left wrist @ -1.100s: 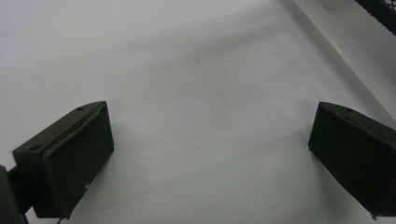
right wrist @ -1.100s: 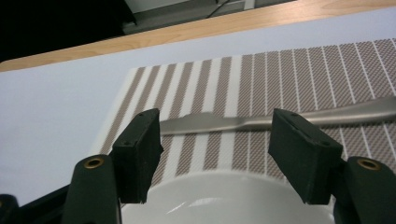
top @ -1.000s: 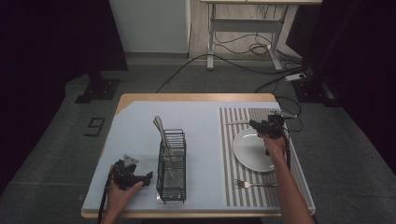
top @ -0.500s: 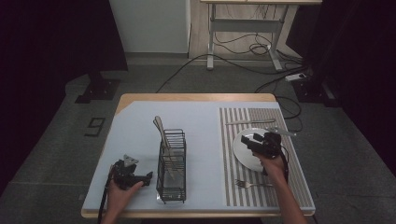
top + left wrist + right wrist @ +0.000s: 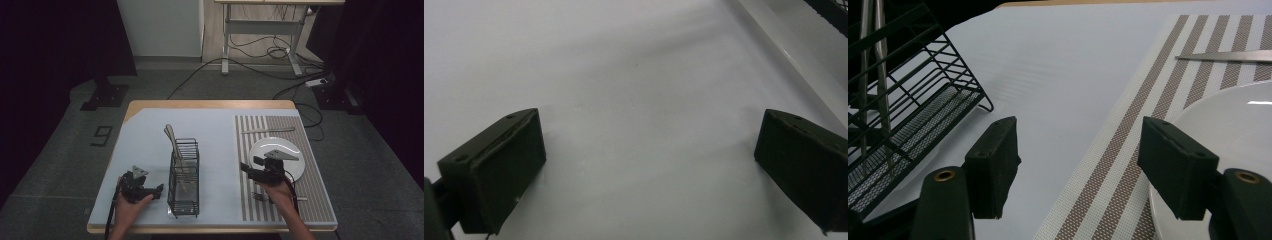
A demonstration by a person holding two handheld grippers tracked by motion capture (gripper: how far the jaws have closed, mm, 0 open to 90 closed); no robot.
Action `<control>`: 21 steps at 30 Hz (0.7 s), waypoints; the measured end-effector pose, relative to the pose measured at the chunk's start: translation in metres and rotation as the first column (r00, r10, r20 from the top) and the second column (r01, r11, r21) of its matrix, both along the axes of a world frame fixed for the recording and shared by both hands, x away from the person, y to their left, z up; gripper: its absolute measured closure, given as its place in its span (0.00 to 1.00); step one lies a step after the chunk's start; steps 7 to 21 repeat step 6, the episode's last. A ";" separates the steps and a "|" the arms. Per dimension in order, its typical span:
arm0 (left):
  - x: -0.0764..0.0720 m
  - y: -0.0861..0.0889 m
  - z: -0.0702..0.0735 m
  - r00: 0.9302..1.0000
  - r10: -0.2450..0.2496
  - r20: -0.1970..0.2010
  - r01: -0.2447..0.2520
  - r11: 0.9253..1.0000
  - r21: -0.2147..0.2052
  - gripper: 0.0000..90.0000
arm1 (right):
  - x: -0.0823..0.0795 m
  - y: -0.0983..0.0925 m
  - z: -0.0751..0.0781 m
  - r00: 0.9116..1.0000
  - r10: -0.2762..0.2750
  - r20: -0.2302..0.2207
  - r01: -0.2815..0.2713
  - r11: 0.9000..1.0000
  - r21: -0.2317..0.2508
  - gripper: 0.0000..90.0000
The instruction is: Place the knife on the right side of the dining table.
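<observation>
The left gripper (image 5: 159, 189) is held low at the near left by the left hand (image 5: 129, 206), its jaws spread wide and aimed rightward. The right gripper (image 5: 246, 169) is held by the right hand (image 5: 276, 190) at the near right, its jaws likewise parted, with nothing gripped between them, and pointed leftward.

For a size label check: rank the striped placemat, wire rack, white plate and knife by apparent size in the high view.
1. striped placemat
2. wire rack
3. white plate
4. knife

Rack versus plate is close.
</observation>
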State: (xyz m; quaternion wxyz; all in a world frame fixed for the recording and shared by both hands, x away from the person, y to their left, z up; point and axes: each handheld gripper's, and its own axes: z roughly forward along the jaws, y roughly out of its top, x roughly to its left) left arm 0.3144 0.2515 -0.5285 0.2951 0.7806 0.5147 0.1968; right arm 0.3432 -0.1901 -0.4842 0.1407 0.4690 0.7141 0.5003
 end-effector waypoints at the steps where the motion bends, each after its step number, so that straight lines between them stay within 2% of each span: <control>1: 0.000 0.000 0.000 1.000 0.000 0.000 0.000 1.000 0.000 0.00 | 0.000 0.000 0.000 1.000 0.000 0.001 0.000 1.000 -0.002 0.36; 21: 0.000 0.000 0.000 1.000 0.000 0.000 0.000 1.000 0.001 0.00 | -0.001 0.003 -0.001 1.000 0.001 0.004 -0.001 1.000 0.001 0.35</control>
